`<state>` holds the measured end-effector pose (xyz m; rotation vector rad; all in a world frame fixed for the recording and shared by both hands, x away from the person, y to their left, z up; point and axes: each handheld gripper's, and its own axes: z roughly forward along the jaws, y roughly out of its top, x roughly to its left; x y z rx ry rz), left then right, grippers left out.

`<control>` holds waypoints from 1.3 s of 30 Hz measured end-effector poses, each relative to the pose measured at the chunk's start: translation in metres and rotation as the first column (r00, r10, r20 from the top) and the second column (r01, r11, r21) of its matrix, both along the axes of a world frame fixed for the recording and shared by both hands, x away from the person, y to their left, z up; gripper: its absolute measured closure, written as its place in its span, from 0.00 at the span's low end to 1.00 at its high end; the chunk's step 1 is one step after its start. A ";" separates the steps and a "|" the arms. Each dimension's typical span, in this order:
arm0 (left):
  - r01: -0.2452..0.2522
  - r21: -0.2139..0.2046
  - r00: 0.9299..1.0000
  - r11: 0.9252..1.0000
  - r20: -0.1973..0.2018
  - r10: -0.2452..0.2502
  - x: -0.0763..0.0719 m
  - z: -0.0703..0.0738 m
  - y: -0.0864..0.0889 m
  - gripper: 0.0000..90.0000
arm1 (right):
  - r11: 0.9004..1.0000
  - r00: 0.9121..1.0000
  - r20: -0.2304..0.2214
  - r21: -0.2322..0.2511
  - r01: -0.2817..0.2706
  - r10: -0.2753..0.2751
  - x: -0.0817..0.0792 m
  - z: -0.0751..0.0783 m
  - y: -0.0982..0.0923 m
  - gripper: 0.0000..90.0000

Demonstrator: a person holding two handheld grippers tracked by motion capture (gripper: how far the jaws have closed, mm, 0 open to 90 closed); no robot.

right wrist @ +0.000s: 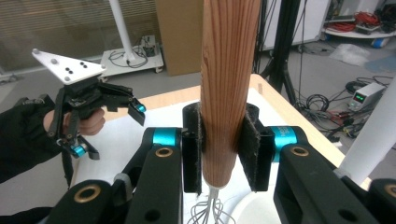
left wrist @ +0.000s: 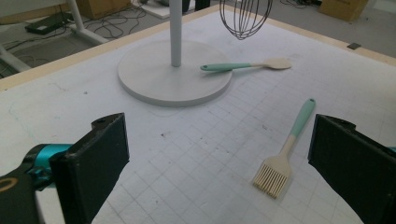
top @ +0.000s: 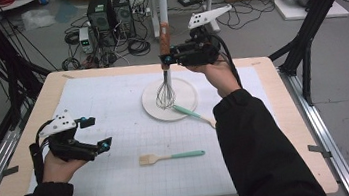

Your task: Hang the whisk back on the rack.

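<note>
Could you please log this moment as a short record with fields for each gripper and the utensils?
right gripper: shut on the whisk by its wooden handle, whisk upright above the round stand base
left gripper: open, holding nothing
pastry brush: flat on the mat, between the hands
spatula: green handle end resting on the base's edge

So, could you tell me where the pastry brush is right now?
In the high view the pastry brush lies flat on the white mat, centre-front, apart from the open left gripper and nearer the person than the stand's round base.
</note>
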<state>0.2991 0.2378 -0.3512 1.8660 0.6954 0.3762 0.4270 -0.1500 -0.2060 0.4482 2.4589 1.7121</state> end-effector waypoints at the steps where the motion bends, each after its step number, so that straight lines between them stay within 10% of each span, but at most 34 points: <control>1: -0.002 -0.001 1.000 1.000 0.002 0.002 0.000 0.000 0.000 0.06 | 1.000 1.000 -0.003 -0.002 0.001 -0.001 0.001 0.001 0.001 0.80; 27: -0.022 -0.008 1.000 1.000 0.002 0.022 0.001 -0.001 0.003 0.04 | 0.999 0.999 0.020 -0.019 0.043 -0.043 0.033 0.049 0.014 0.80; 39: -0.019 -0.008 1.000 1.000 0.007 0.019 0.001 0.000 0.003 0.04 | 0.995 0.995 -0.028 -0.020 0.094 -0.094 0.045 0.047 0.010 0.80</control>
